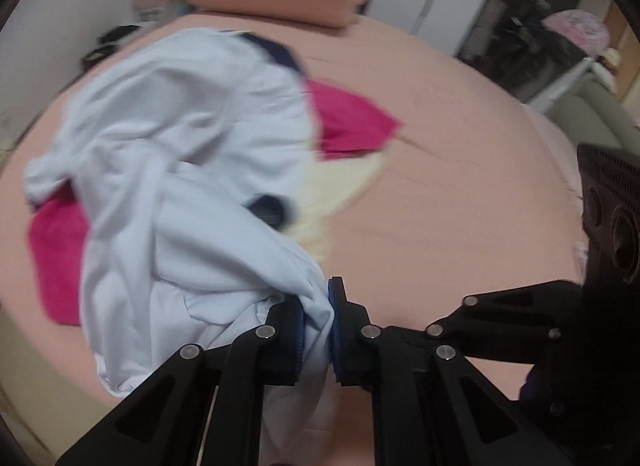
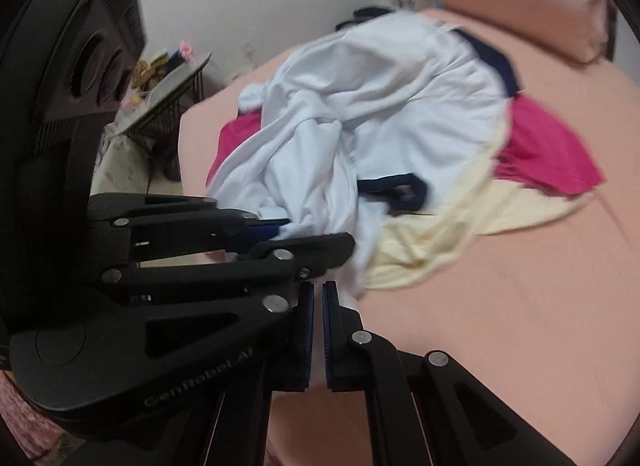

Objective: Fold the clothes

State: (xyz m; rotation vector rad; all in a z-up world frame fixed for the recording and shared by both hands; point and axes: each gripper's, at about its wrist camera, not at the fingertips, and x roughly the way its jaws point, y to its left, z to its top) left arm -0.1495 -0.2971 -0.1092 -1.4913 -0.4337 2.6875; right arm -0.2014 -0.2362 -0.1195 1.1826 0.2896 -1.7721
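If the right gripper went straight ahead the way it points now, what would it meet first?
Probably the white garment: the right gripper, jaws nearly shut with white cloth between them, points at the pile, where the cream cloth lies just beside that line. Blur leaves depth uncertain.

One readable marking only: "GenRobot.AI", in raised black-on-black letters along the lower edge of the left gripper body, seen in the right wrist view, slanting upward from left to right near the bottom left of that picture. Low contrast, yet legible. Nothing else legible: no print or label on the white garment, the pink or cream cloth, the bed sheet, the pillow, or the blurred clutter on the side stand and shelves. No numbers or signs anywhere.
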